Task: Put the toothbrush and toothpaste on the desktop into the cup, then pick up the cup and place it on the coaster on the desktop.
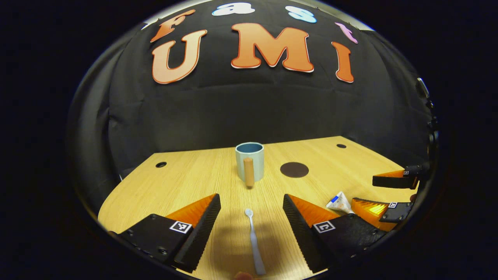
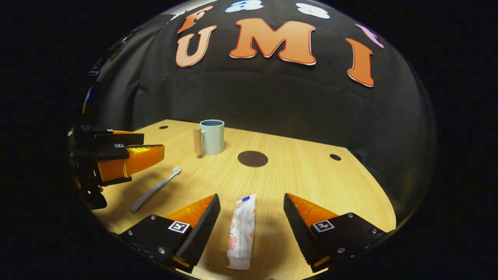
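While both grippers hang open, nothing is held.
Left gripper [image 1: 251,208] straddles the toothbrush [image 1: 255,243]; right gripper [image 2: 251,208] straddles the toothpaste [image 2: 242,233]; cup [image 1: 249,160] stands beyond on the desktop [image 1: 186,182].

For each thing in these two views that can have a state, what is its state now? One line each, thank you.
cup: upright on the desktop, nothing seen inside, handle toward the left gripper's camera.
toothbrush: lying flat between the left gripper's fingers, not gripped.
toothpaste: lying flat between the right gripper's fingers, not gripped.
coaster: flat, bare, beside the cup.
left gripper: open.
right gripper: open.
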